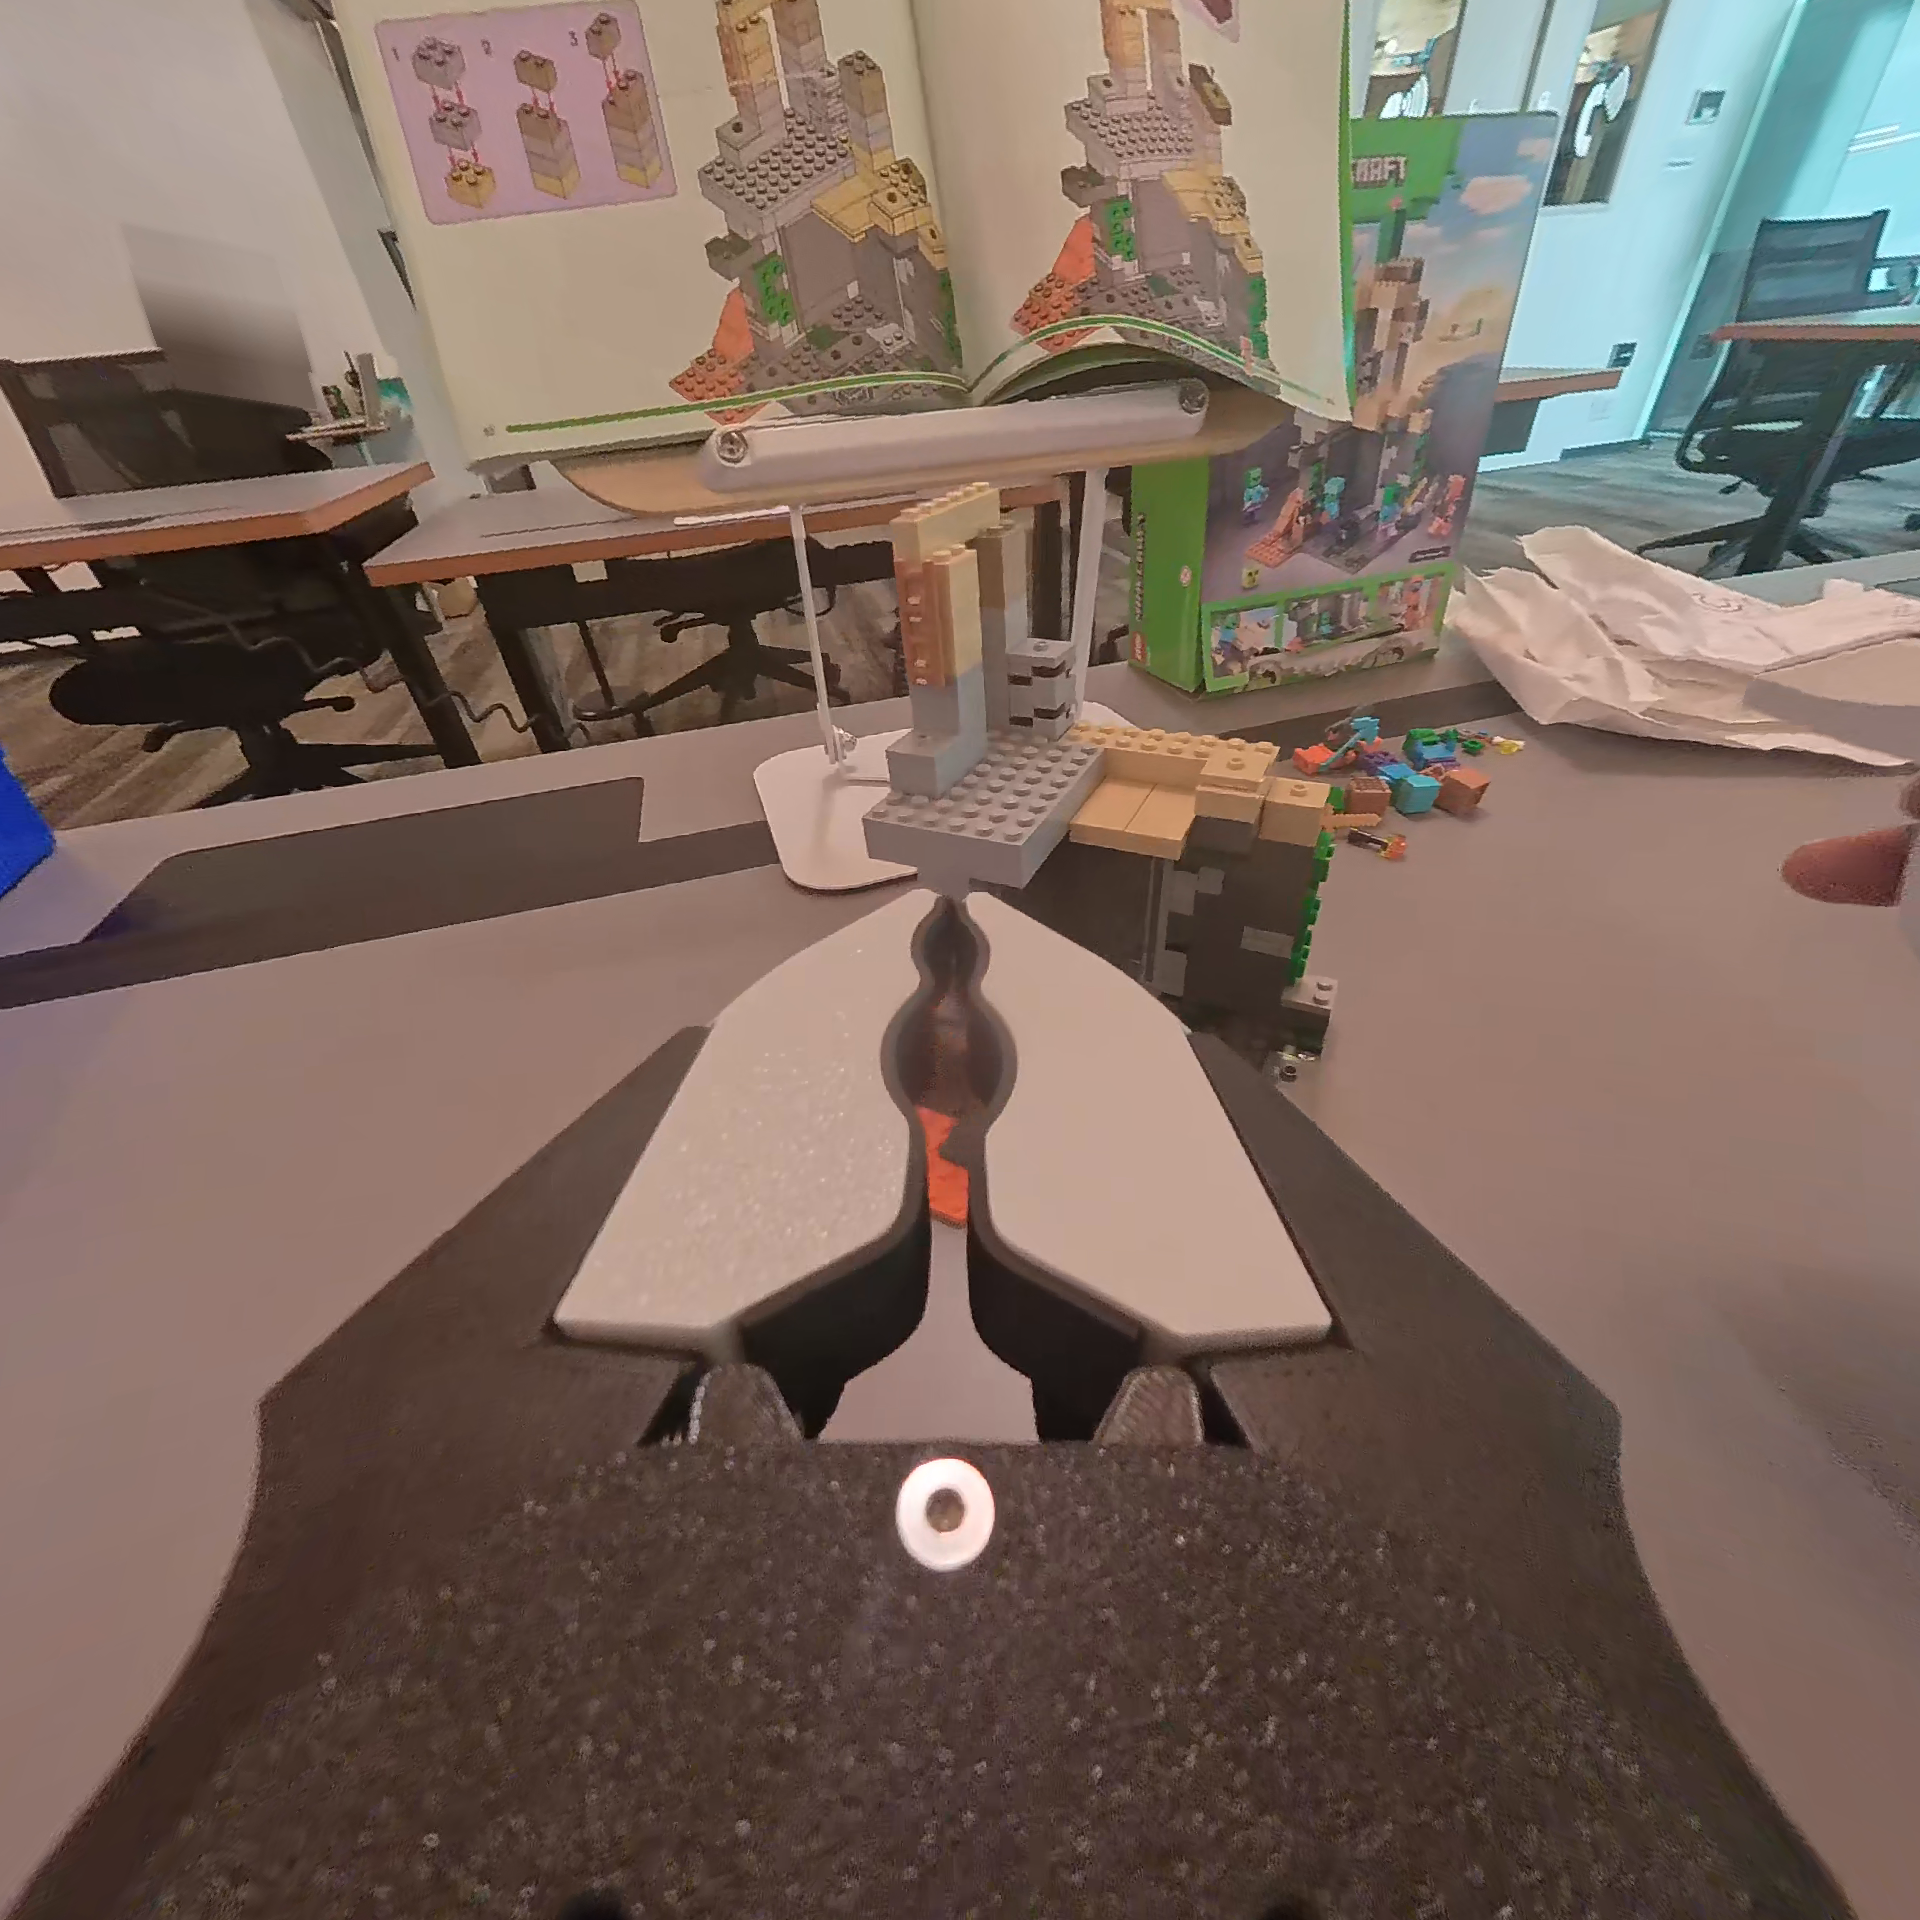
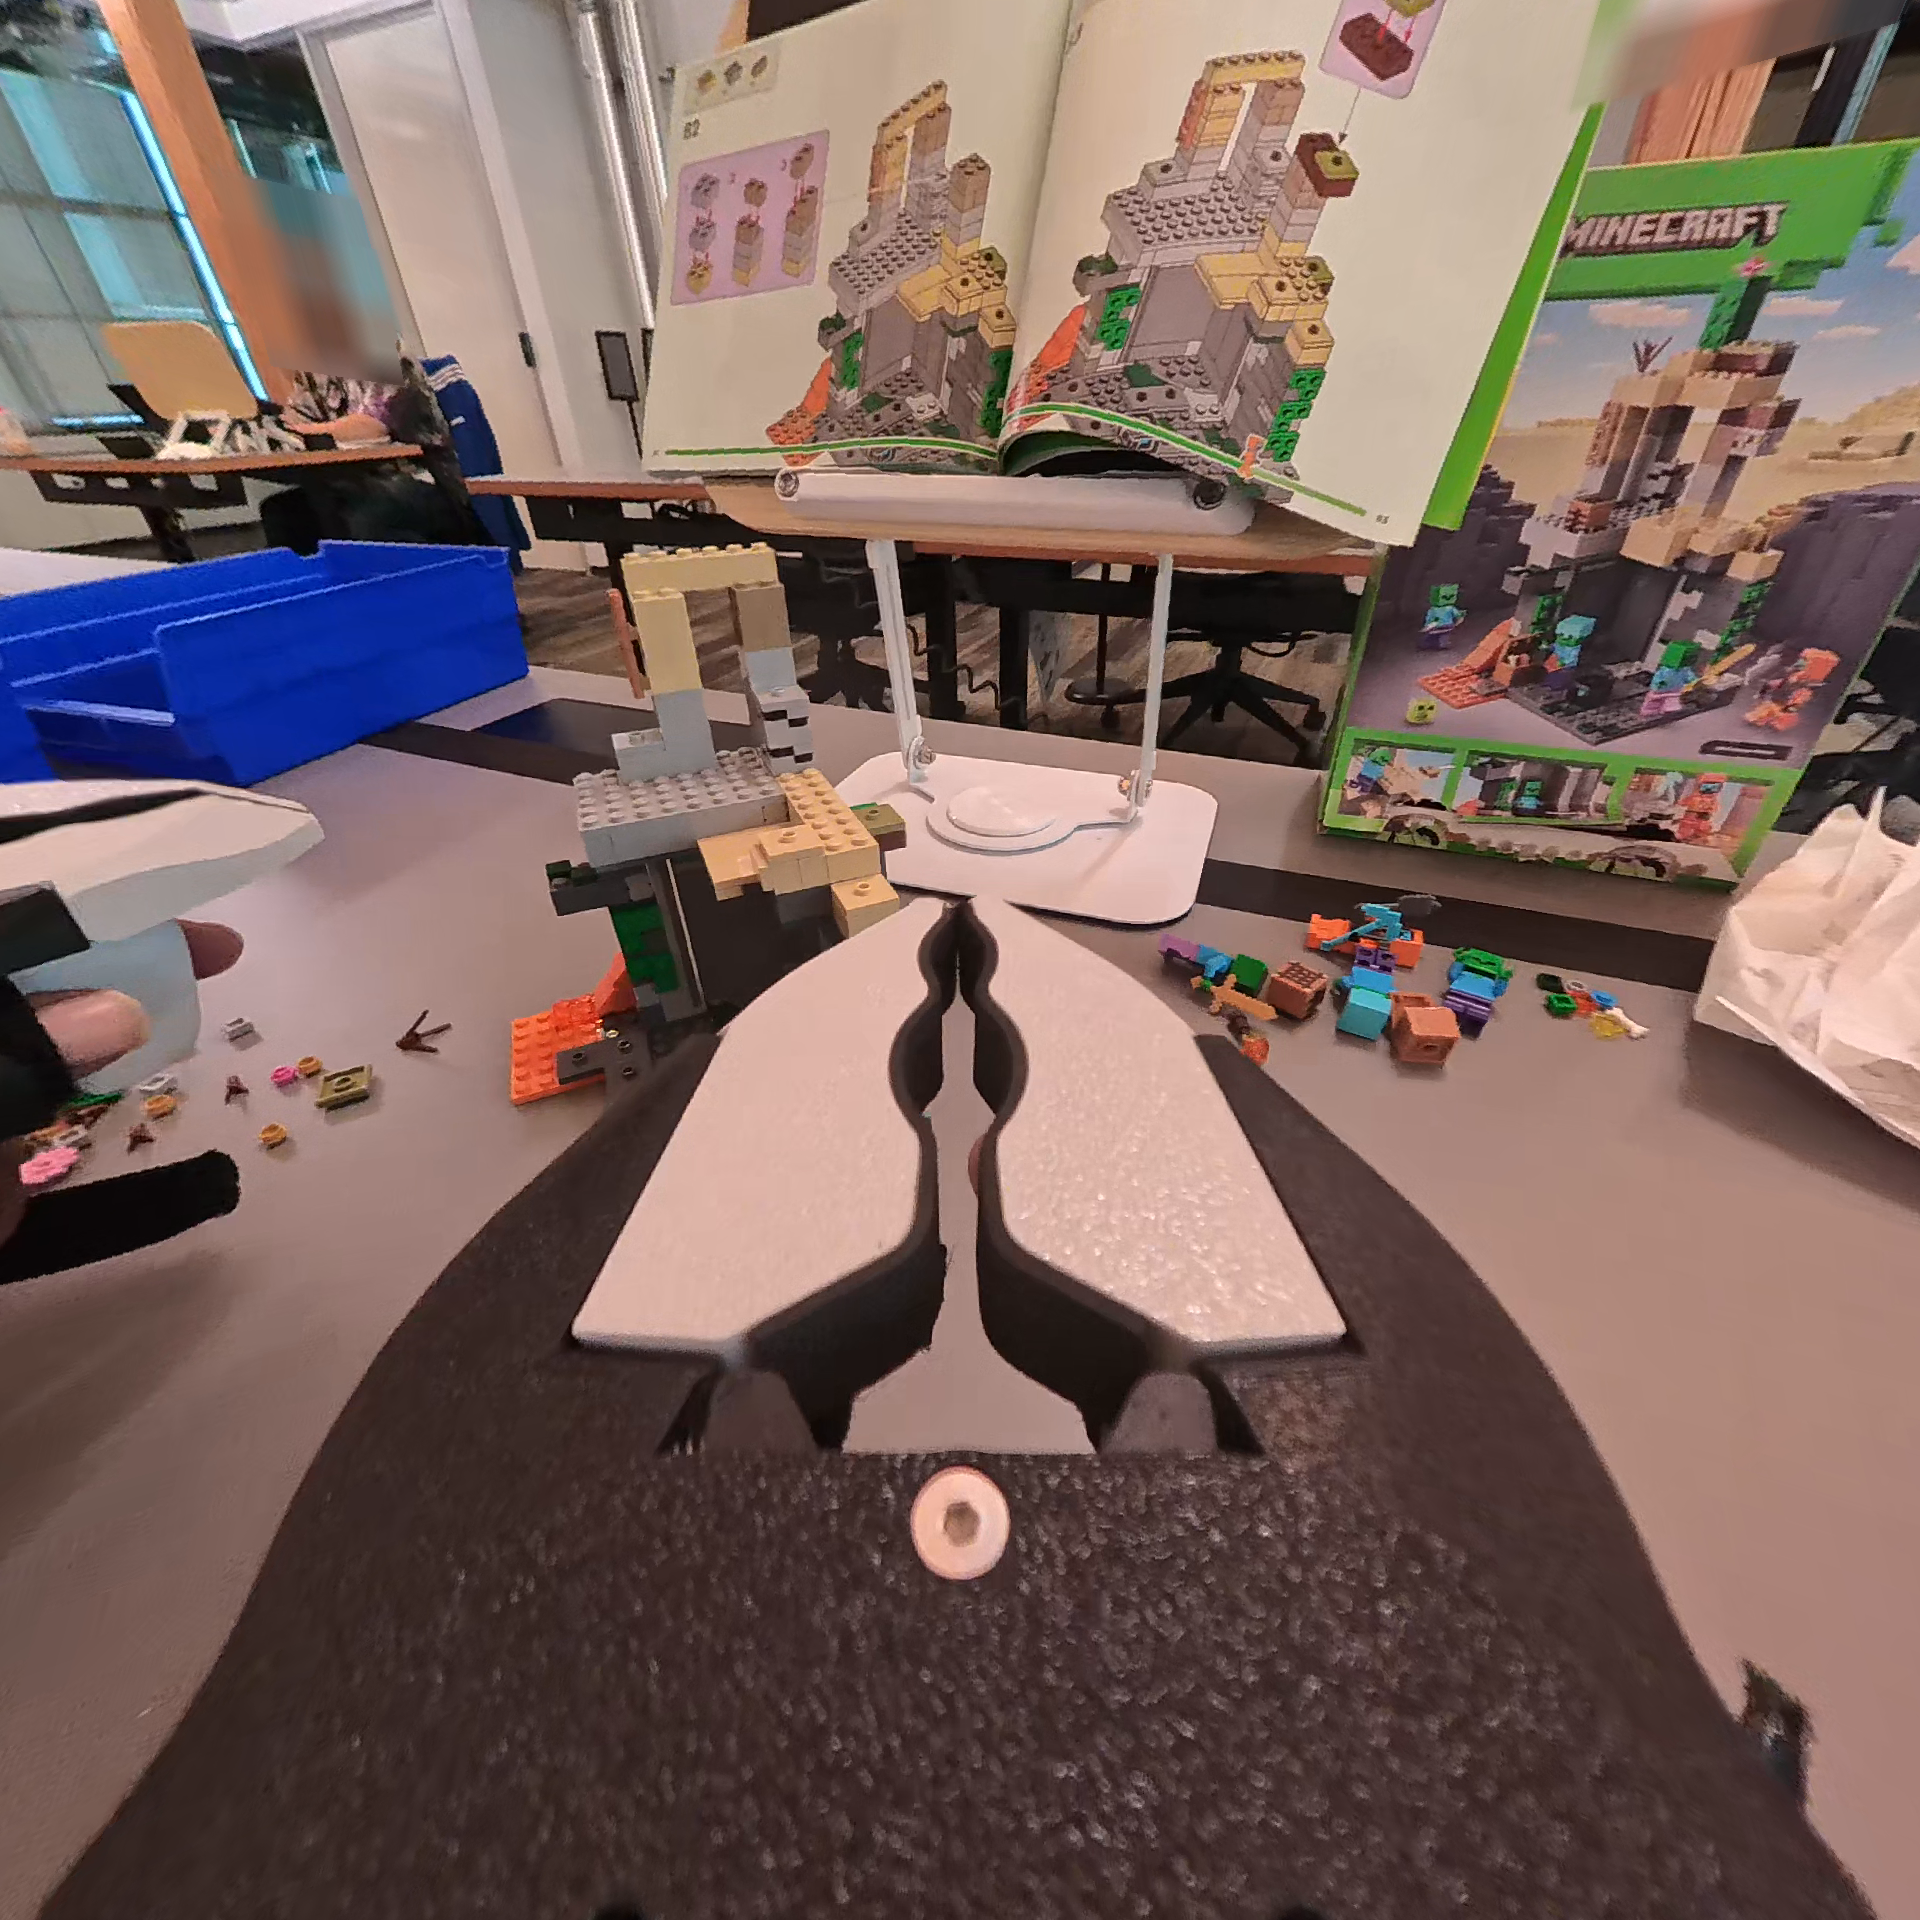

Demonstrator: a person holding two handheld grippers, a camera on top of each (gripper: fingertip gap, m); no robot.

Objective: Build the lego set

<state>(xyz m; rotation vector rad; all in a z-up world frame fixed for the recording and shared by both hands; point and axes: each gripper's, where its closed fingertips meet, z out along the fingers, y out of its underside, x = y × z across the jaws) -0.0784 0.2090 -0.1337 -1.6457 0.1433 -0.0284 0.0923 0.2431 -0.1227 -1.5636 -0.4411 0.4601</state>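
On a grey table [image 2: 1558, 1299] in an open office, both tongs are pressed together: the left tongs [image 1: 948, 904] meet beneath the lego build's [image 1: 997, 800] grey plate edge, the right tongs [image 2: 956, 909] empty just before it. Beyond, loose pieces [image 2: 1382, 987], a propped instruction booklet [image 2: 1039, 260] and the green box [image 2: 1621, 540].
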